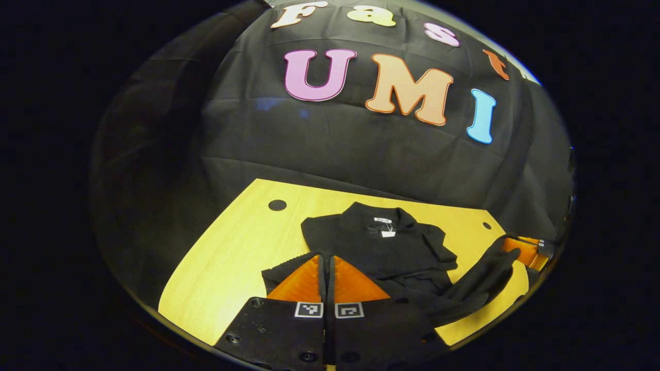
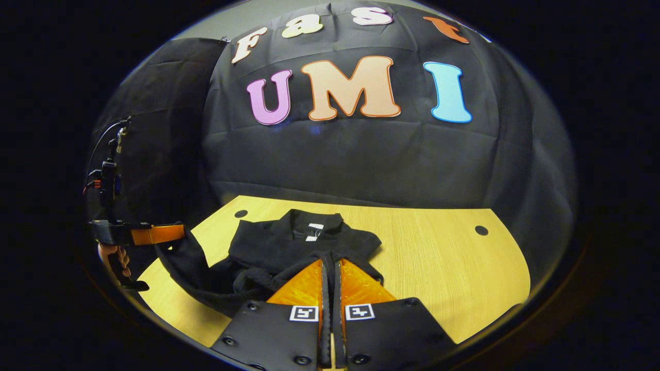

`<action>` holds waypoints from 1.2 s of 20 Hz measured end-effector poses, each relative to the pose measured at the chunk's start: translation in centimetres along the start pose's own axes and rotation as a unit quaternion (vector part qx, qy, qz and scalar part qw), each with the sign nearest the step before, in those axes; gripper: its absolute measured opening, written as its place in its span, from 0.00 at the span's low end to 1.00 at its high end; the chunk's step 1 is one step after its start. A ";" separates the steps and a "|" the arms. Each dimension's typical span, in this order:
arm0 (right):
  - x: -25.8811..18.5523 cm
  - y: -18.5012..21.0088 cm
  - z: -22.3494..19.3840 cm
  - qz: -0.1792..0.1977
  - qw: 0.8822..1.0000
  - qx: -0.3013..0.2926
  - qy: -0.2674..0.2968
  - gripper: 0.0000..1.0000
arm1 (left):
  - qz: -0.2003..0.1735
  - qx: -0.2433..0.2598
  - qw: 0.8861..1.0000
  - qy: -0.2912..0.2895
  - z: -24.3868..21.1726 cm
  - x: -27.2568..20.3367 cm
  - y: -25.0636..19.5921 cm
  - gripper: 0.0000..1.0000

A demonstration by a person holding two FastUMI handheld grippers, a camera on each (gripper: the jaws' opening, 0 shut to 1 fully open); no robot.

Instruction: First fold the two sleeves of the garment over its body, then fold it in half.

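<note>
Table: a light wooden top (image 1: 227, 247) is sitting in front of the black cloth wall, with a couple of dark round holes (image 1: 277, 205) near its far edge.
Left gripper view, garment: the black garment (image 1: 381, 247) is lying mid-table, collar and white tag (image 1: 385, 226) pointing at the wall, hem side bunching up toward the camera.
Left gripper view, left gripper (image 1: 327, 257): jaws are pressing together on a ribbed edge of the garment, so it's pinching cloth.
Left gripper view, room: lots of bare wood is showing to the left of the garment, way less on the right.
Left gripper view, extra: the other gripper (image 1: 523, 251) is hanging at the right table edge with a strip of the garment draping off it.
Right gripper view, right gripper (image 2: 330, 264): jaws are closing tight on a fold of cloth.
Right gripper view, room: wide open wood is running off to the right of the garment.
Right gripper view, extra: the left gripper is showing at the far left, with the hand (image 2: 114, 257) holding it.
</note>
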State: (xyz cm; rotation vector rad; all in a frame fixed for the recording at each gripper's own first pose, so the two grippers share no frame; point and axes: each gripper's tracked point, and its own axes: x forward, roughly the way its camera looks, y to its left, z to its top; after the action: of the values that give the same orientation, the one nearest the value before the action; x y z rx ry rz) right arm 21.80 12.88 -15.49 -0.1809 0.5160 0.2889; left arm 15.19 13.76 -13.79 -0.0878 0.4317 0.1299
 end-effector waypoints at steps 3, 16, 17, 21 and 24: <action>2.5 -1.1 1.5 -0.003 1.000 -0.006 -0.002 0.05 | 0.010 0.002 1.000 -0.004 1.2 2.3 0.2 0.00; 16.4 -6.5 2.6 -0.004 0.999 0.012 0.031 0.04 | 0.055 0.050 0.997 -0.002 2.6 15.3 0.9 0.00; 17.4 -6.9 2.3 -0.004 0.999 0.014 0.036 0.05 | 0.061 0.054 0.997 0.002 2.2 16.0 1.0 0.00; 20.0 -7.9 0.5 -0.008 0.998 0.022 0.056 0.04 | 0.075 0.059 0.995 0.009 1.4 18.1 1.4 0.00; 21.1 -8.2 -0.3 -0.014 0.998 0.026 0.061 0.09 | 0.086 0.068 0.994 0.016 0.7 19.1 1.3 0.00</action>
State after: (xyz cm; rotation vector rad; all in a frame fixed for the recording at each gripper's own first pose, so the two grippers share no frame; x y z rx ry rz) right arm 41.76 9.84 -25.70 -0.1547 0.6416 0.2381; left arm 32.45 17.17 -21.26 0.0820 0.4782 0.2685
